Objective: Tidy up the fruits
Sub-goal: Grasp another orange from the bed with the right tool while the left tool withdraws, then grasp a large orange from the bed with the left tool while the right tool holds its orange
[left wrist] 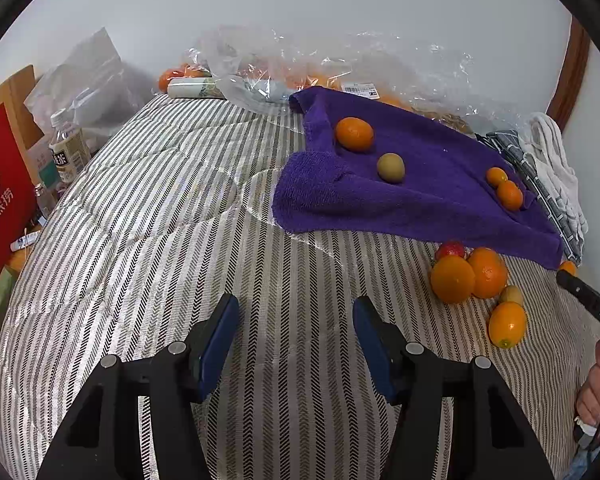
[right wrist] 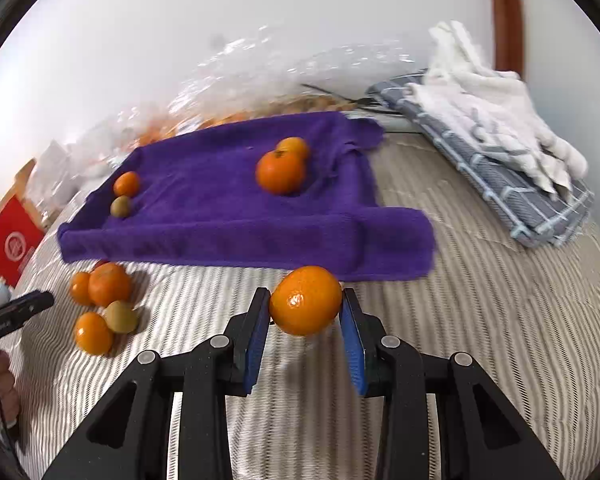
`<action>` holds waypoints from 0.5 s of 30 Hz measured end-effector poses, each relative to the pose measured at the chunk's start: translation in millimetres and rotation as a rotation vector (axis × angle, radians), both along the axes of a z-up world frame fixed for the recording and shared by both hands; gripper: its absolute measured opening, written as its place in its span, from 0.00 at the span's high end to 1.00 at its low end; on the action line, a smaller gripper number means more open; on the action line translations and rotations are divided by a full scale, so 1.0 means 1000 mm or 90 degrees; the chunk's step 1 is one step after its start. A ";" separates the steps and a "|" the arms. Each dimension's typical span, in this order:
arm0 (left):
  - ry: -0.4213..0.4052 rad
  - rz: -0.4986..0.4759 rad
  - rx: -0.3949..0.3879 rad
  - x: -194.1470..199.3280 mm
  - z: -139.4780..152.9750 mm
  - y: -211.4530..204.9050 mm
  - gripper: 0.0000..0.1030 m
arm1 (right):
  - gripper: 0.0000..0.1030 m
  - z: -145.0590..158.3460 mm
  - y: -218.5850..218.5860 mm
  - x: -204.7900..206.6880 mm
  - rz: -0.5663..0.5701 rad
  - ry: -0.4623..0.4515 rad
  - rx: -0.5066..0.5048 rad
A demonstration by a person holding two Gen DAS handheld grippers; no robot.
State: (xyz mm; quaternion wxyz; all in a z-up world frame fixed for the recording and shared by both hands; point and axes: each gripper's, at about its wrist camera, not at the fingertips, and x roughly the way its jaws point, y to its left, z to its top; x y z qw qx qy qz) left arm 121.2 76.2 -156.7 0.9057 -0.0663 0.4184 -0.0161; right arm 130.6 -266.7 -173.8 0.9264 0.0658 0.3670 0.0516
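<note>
The right tongs (right wrist: 305, 307) are clamped on a mandarin (right wrist: 306, 300), one blue pad against each side of it, and carry it clear of the striped bed cover (right wrist: 480, 320), just in front of the near edge of the purple towel (right wrist: 220, 208). The left tongs (left wrist: 296, 316) stand partly open and hold nothing; only the striped cover shows between their pads.

On the towel lie two oranges (right wrist: 281, 171), touching each other, toward its right side, and a small orange (right wrist: 126, 184) next to a greenish-brown kiwi (right wrist: 121, 206) at its left edge. On the cover before the towel's left corner sits a loose cluster: several oranges (right wrist: 109, 284), another kiwi (right wrist: 121, 317) and a red fruit (left wrist: 452, 249) partly hidden behind them.

Behind the towel lie crumpled clear plastic bags (left wrist: 380, 64) with more orange fruit inside. To the right lies a folded checked cloth (right wrist: 500, 184) with a white towel (right wrist: 492, 96) on it.
</note>
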 end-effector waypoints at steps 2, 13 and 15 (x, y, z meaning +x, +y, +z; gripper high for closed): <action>0.006 -0.008 0.015 -0.002 0.001 -0.007 0.45 | 0.66 0.001 -0.004 -0.001 -0.012 -0.003 0.004; 0.034 -0.139 0.009 0.003 0.020 -0.073 0.46 | 0.66 0.002 0.004 0.000 0.006 0.005 -0.005; 0.038 -0.138 0.019 0.005 0.015 -0.080 0.46 | 0.66 0.002 0.003 -0.001 0.007 0.004 -0.003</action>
